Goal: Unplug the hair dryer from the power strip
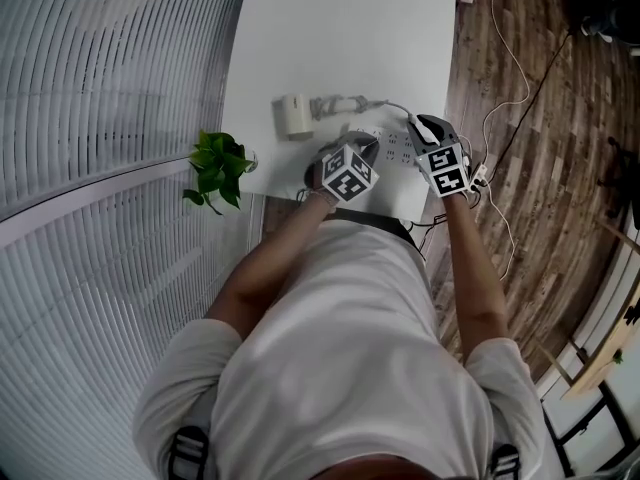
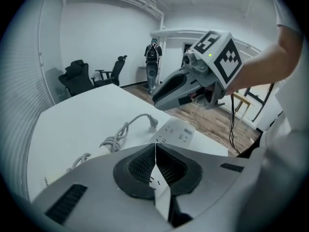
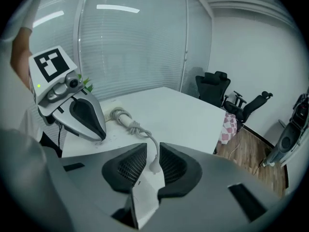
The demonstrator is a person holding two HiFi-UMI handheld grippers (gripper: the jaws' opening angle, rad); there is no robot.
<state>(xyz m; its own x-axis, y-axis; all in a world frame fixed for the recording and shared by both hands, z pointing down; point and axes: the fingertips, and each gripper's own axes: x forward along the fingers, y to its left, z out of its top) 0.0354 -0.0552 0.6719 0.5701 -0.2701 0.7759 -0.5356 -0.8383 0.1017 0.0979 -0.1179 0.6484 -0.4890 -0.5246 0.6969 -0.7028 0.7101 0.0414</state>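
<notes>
The white hair dryer (image 1: 293,116) lies on the white table (image 1: 330,28), its grey cord (image 1: 338,104) bundled beside it. The cord's plug (image 2: 153,121) lies loose on the tabletop next to the white power strip (image 2: 175,132), out of the sockets. My right gripper (image 3: 148,164) stands open; the plug (image 3: 154,165) shows in the gap between its pads with space on both sides. It hovers just above the strip's far end (image 1: 414,121). My left gripper (image 2: 155,159) is shut with nothing in it, over the strip's near end (image 1: 368,150).
A small green potted plant (image 1: 218,168) sits at the table's near left corner. Thin cables (image 1: 505,108) trail over the wooden floor to the right. Office chairs (image 3: 215,88) stand past the table's far end, and a slatted blind (image 1: 100,118) fills the left side.
</notes>
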